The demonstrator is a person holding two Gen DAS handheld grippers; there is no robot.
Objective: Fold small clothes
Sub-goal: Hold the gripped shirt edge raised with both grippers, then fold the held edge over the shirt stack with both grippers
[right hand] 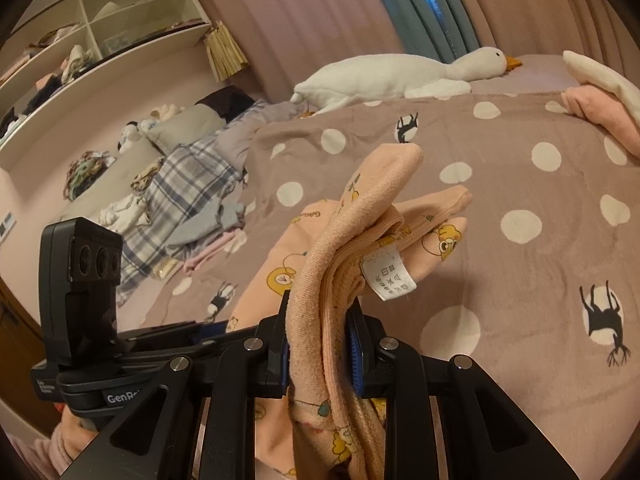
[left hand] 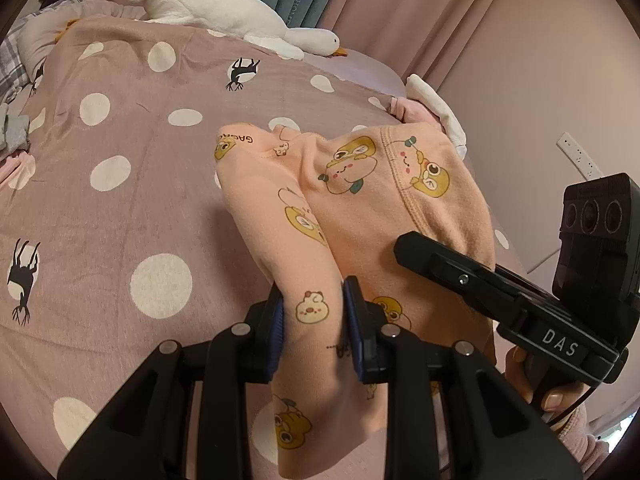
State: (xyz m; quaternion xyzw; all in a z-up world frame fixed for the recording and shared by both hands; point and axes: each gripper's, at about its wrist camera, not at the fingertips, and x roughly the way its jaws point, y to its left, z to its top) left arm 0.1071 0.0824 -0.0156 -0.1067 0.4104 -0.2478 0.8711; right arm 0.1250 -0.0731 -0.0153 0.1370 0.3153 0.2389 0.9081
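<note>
A small peach garment (left hand: 352, 200) printed with cartoon animals hangs above the bed, held up by both grippers. My left gripper (left hand: 314, 320) is shut on one bunched edge of it, blue pads pressing the cloth. In the left wrist view the right gripper's black body (left hand: 500, 292) lies over the garment's right side, with a hand below it. My right gripper (right hand: 318, 340) is shut on several stacked layers of the peach garment (right hand: 360, 220); a white care label (right hand: 388, 276) sticks out beside it. The left gripper's body (right hand: 92, 280) shows at the left of that view.
The bed carries a mauve polka-dot cover (left hand: 120, 160) with a white plush goose (left hand: 240, 16) at its far side. Folded pink and white clothes (right hand: 600, 104) sit at the far right edge. A pile of plaid and grey clothes (right hand: 180, 208) lies left, under wall shelves (right hand: 100, 32).
</note>
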